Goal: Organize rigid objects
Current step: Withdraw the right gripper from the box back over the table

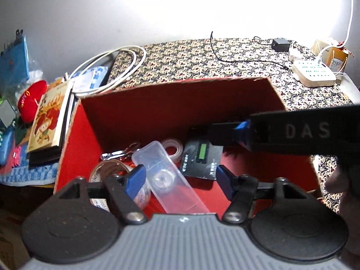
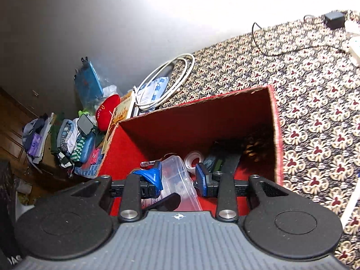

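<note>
Both grippers hang over our red box (image 1: 135, 117). Our left gripper (image 1: 180, 180) has its jaws spread wide and grips nothing; the clear plastic case (image 1: 171, 175) lies below it on the box floor, beside a tape roll (image 1: 173, 148). Our right gripper (image 2: 178, 175) hovers above that case too, parted and empty.

Below my jaws, box (image 1: 175, 103) on the table (image 1: 202, 54) holds plastic case (image 1: 166, 175), tape rolls flanking it, books (image 1: 48, 121) left outside.

Both claws (image 1: 178, 181) (image 2: 178, 176) agape, empty
</note>
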`<control>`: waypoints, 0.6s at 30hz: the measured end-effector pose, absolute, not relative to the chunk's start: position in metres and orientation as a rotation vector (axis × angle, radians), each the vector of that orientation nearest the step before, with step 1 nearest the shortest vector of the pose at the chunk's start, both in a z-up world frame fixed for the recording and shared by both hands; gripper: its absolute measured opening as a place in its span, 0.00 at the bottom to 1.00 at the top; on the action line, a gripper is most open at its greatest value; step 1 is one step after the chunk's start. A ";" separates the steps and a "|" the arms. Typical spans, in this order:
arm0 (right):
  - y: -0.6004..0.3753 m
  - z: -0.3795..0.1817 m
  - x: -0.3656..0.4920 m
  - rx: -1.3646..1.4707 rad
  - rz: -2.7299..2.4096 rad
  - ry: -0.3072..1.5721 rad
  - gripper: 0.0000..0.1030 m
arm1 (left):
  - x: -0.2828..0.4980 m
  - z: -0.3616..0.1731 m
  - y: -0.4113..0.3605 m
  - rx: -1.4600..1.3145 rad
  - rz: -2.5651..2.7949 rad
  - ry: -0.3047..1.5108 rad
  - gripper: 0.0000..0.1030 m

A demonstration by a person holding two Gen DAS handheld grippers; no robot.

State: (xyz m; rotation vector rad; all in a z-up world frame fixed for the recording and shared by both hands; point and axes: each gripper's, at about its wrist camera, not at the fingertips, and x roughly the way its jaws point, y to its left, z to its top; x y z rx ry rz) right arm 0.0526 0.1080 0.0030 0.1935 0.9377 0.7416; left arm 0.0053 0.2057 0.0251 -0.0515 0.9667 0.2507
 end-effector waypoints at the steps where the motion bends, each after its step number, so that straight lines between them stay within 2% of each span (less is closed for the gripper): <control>1: 0.105 0.006 0.049 0.182 0.740 0.922 0.17 | 0.005 0.027 0.202 -0.048 0.252 0.962 0.65; 18: 0.025 0.017 0.016 0.114 0.678 0.786 0.17 | -0.011 0.043 0.122 -0.001 0.267 0.914 0.67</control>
